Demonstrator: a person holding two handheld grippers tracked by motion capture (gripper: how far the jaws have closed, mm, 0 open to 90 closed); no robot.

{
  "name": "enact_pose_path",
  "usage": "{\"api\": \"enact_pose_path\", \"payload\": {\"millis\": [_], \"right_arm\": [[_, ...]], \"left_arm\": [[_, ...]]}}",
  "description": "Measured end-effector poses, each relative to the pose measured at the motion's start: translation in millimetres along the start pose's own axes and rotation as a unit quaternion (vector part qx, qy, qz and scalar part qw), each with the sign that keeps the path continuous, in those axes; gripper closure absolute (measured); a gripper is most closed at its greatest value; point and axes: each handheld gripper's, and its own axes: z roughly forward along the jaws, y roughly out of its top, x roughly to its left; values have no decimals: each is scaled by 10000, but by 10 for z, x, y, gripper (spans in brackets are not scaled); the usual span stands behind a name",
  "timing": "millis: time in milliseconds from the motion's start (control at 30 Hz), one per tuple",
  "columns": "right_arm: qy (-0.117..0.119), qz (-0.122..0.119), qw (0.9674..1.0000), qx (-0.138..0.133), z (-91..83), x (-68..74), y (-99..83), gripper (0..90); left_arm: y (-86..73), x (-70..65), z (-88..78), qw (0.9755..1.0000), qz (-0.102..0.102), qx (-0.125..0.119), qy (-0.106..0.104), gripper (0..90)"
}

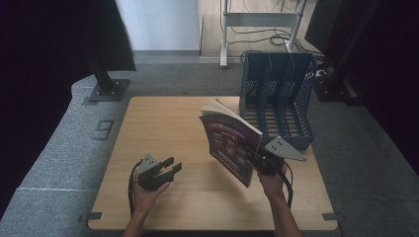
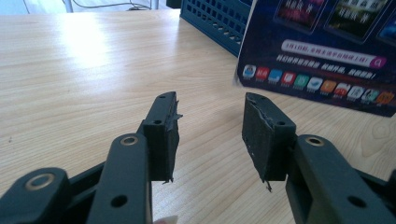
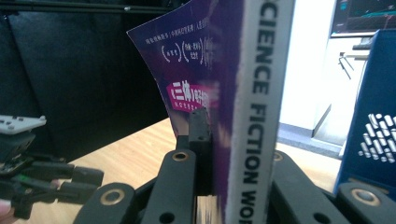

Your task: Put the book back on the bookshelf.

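The right gripper (image 1: 253,154) clamps a purple book (image 1: 230,143) upright beside the blue file rack (image 1: 278,98); the left gripper (image 1: 168,168) rests on the table (image 1: 163,123), jaws apart, empty.

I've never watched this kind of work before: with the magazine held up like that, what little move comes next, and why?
Probably carry the magazine back toward the blue file rack. The right gripper is clamped on its spine, holding it upright off the table, and the rack's slots behind it stand empty. The left gripper rests open, apart.
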Motion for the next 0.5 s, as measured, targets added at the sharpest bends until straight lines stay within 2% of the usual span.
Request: {"api": "enact_pose_path", "payload": {"millis": [300, 500], "right_arm": [[-203, -7, 9997, -144, -65, -98, 122, 817], [-289, 13, 9995, -122, -88, -159, 134, 818]], "left_arm": [[-14, -7, 8, 10000, 6, 50, 31, 558], [-12, 4, -11, 10000, -21, 35, 60, 558]]}}
